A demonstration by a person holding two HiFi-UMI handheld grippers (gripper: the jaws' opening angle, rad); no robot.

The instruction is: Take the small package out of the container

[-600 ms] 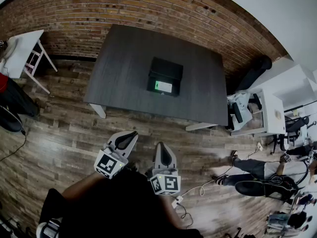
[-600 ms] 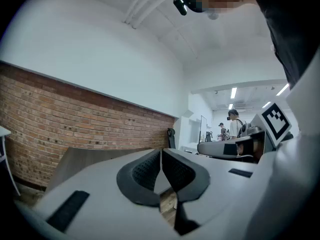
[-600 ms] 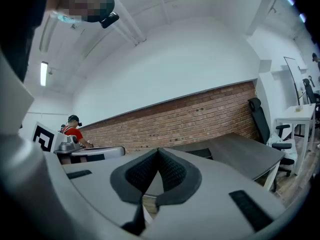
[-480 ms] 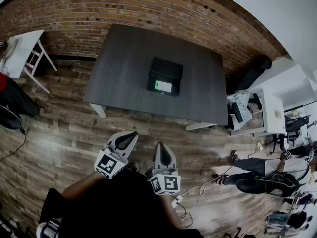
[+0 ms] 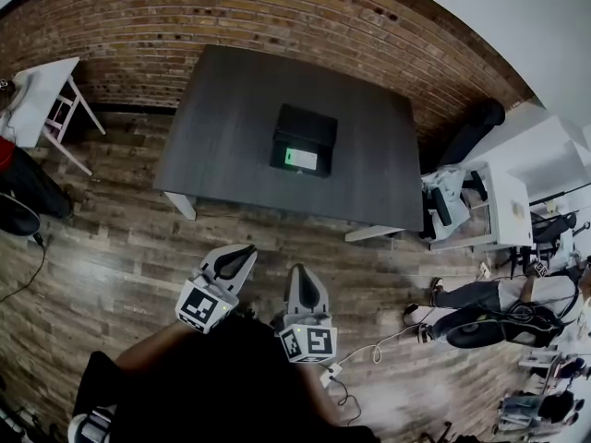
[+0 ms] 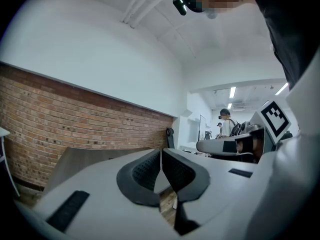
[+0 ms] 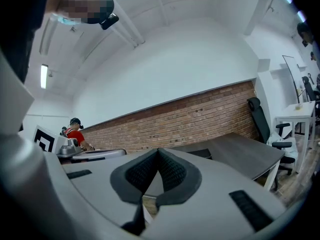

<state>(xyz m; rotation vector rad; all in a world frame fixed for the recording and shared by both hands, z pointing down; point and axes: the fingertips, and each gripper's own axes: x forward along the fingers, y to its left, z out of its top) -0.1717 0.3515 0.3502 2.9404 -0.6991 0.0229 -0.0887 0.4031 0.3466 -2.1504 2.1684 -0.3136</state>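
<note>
Right now I am holding both tongs well short of the dark table [image 5: 222, 127]. The left gripper [image 5: 242, 253] and the right gripper [image 5: 303, 277] are both pressing their jaws together on nothing. The black container [image 5: 309, 123] is sitting straight ahead of the right gripper, so that one is nearer, and the small package [image 5: 303, 159] is lying crosswise at its near end.

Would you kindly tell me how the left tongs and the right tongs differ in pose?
The left tongs lean toward the right, while the right tongs point almost straight ahead. The left tongs reach slightly farther forward than the right tongs. Both are shut, empty and held over the wooden floor, short of the dark table.
</note>
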